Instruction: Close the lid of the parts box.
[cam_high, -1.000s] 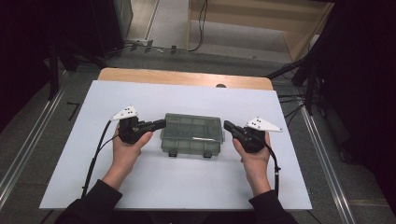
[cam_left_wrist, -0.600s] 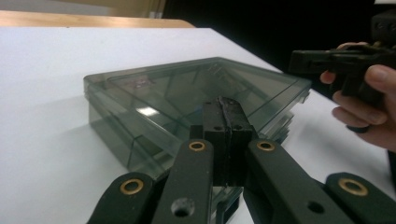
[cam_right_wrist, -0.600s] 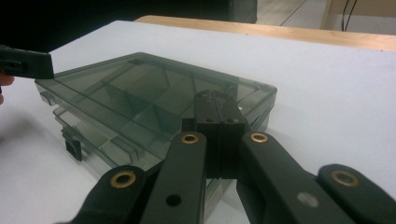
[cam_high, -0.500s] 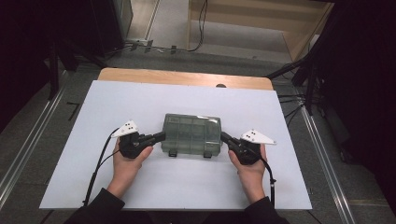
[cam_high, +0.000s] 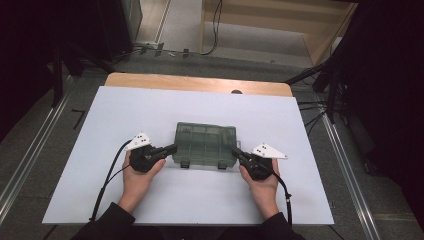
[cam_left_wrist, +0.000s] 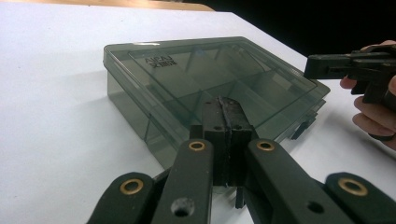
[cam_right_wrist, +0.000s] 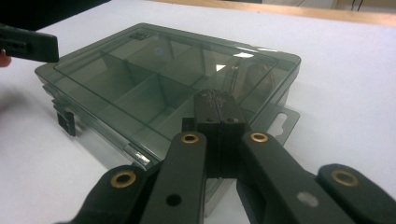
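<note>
A smoky see-through compartment box (cam_high: 206, 144) lies flat on the white table (cam_high: 150, 110) with its lid closed and its two latches on the near side. My left gripper (cam_high: 175, 147) is shut and empty, its tip at the box's near left corner. My right gripper (cam_high: 233, 149) is also shut and empty, at the near right corner. In the left gripper view the closed jaws (cam_left_wrist: 224, 100) sit in front of the box (cam_left_wrist: 187, 70), with the right gripper (cam_left_wrist: 310, 65) beyond. In the right gripper view the closed jaws (cam_right_wrist: 212, 95) overlap the box (cam_right_wrist: 154, 70). Whether either tip touches the box I cannot tell.
A wooden strip (cam_high: 200, 82) borders the table's far edge. Metal rails (cam_high: 30, 160) run along both sides on the floor, and cables (cam_high: 215, 30) lie beyond the table. A cable trails from each gripper toward the near edge.
Both hands have come down and back toward the near edge, so the gripper tips moved from the box's sides to its near corners. The box has stayed put.
</note>
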